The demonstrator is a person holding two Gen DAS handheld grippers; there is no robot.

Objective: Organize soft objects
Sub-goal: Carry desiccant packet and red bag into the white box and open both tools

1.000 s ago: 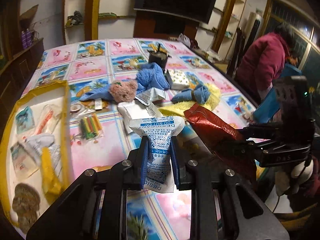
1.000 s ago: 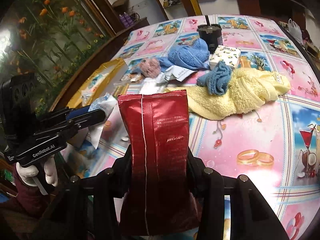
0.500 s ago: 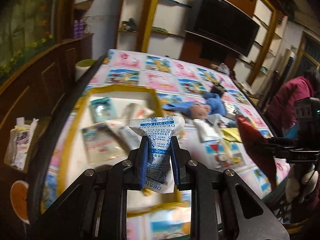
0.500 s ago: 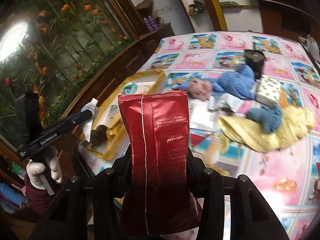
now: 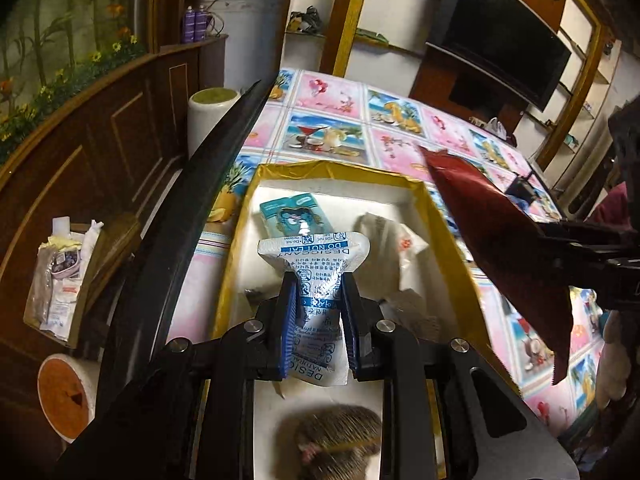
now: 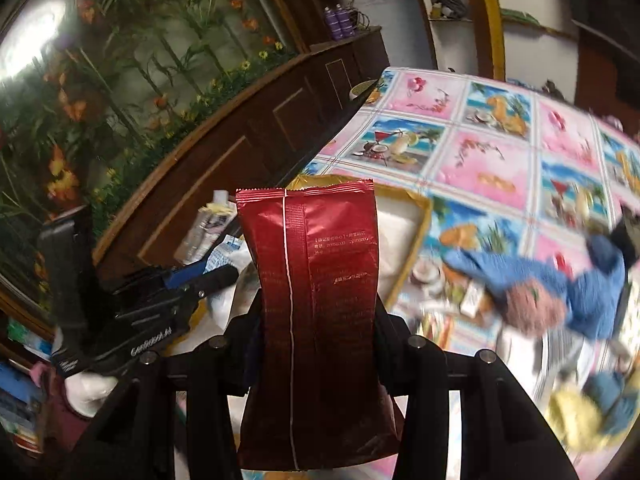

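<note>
Two hand-held grippers (image 5: 317,316) (image 6: 318,320), each clamping a packet.

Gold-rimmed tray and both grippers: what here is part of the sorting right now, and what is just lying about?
In play:
- desiccant packet, clamped in the left gripper
- red foil pouch, clamped in the right gripper
- gold-rimmed tray, below the packet

Lying about:
- television
- purple bottles
- white cylinder, beside the table
</note>
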